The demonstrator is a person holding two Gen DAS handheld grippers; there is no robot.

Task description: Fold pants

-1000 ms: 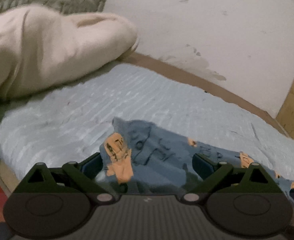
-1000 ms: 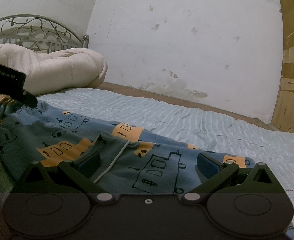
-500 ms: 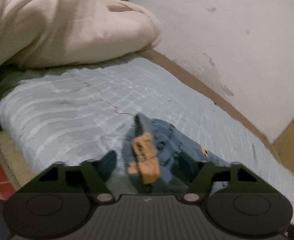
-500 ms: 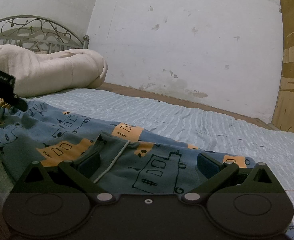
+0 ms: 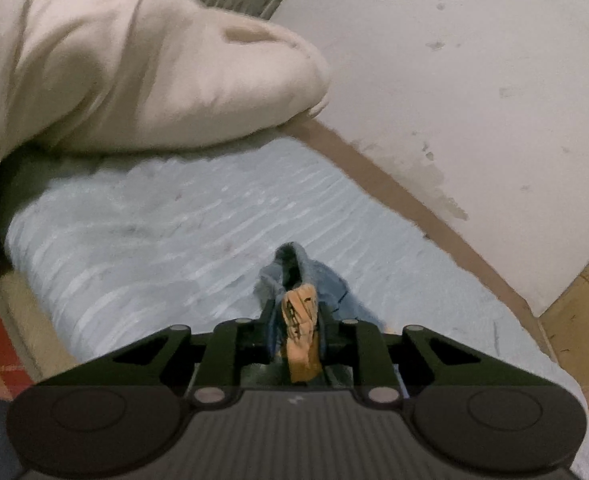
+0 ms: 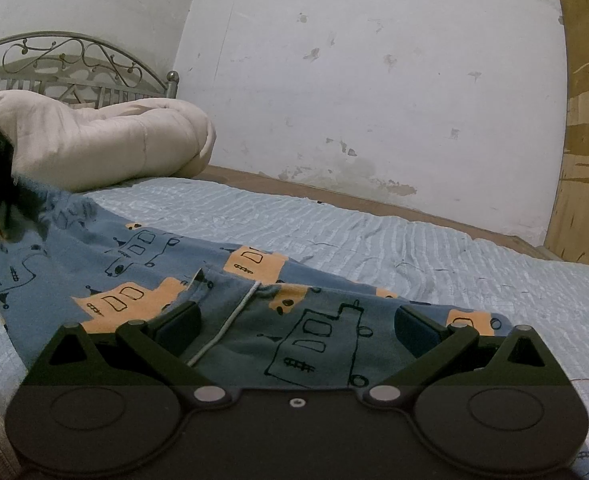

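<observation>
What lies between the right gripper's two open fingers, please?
In the right wrist view, the right gripper straddles the blue printed pants and their white drawstring.

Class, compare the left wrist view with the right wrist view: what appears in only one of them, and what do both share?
Only the left wrist view shows the left gripper shut on a bunched edge of the pants. Only the right wrist view shows the right gripper open over the spread pants, their white drawstring and the metal headboard's scrollwork. Both show the cream duvet, the pale blue sheet and the stained wall.
</observation>
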